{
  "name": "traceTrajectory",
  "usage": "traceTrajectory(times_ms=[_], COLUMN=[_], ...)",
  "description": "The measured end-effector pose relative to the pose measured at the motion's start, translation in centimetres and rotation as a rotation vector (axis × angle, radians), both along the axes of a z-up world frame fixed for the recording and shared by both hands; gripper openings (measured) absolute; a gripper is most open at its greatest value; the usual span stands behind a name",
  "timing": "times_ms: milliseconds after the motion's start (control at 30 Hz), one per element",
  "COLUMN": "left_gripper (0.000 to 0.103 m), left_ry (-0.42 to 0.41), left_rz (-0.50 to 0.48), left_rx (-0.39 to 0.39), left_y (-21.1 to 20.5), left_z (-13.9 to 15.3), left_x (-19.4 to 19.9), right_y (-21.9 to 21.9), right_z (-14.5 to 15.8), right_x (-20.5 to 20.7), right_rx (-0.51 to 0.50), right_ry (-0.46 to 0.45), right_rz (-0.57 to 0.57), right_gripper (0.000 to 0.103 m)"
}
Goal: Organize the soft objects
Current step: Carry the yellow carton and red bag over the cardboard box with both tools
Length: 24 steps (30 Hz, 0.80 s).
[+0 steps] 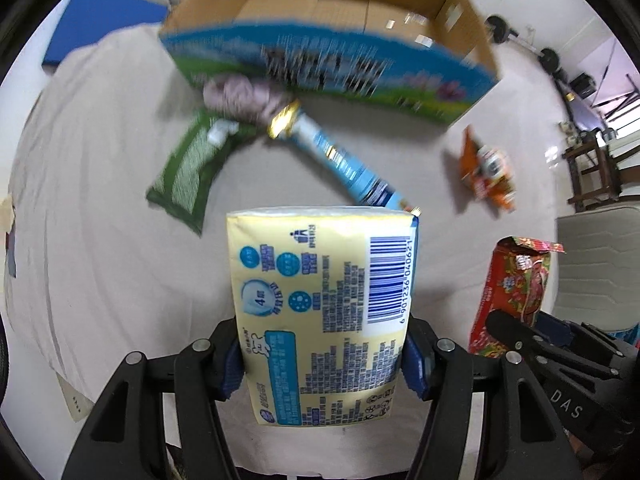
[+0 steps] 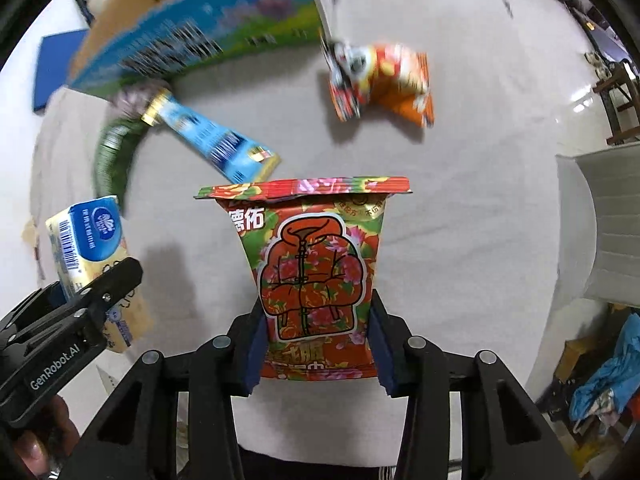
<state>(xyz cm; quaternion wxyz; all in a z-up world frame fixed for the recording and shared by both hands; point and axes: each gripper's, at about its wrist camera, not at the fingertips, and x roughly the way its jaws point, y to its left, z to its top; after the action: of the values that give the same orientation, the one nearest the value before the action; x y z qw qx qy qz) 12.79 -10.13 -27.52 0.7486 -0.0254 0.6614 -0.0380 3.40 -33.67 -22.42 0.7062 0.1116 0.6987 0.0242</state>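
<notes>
while left tool (image 1: 324, 364) pinches boxy tissue pack (image 1: 320, 312); right tool (image 2: 318, 352) grips glossy pouch (image 2: 316, 276)

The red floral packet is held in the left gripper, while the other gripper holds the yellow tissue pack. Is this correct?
Not quite: the right wrist view shows the red floral packet in the right gripper. The yellow tissue pack is in the left gripper.

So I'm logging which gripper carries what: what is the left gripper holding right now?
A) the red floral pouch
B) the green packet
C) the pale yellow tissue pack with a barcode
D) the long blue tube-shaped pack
C: the left gripper has its blue pads pressed on both sides of the pale yellow tissue pack, while the red floral pouch sits in the right gripper.
</notes>
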Motion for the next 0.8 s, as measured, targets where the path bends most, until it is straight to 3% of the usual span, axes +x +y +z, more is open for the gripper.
traceTrajectory(times_ms=[233, 400, 600, 800], left_gripper=[0.06, 0.06, 0.06, 0.06], left_ry=[-0.099, -0.139, -0.14, -0.057], left_rz=[-0.039, -0.082, -0.104, -0.104], left_rx=[-0.074, -0.127, -0.163, -0.231], left_y=[-0.4, -0.3, 0.1, 0.2], left_z=[7.3, 11.2, 12.2, 9.9], left_x=[4.1, 10.0, 18.3, 27.5], right_y=[0.6, 1.7, 2.3, 2.9], right_z=[6.5, 10.5, 13.9, 10.6], right_x=[2.0, 5.9, 13.5, 22.7], right_rx=[0.058, 0.078, 0.046, 0.009], right_ry=[-0.117, -0.207, -0.279, -0.244], right_rz=[-0.005, -0.006, -0.029, -0.053], right_gripper=[0.046, 0.046, 0.046, 0.046])
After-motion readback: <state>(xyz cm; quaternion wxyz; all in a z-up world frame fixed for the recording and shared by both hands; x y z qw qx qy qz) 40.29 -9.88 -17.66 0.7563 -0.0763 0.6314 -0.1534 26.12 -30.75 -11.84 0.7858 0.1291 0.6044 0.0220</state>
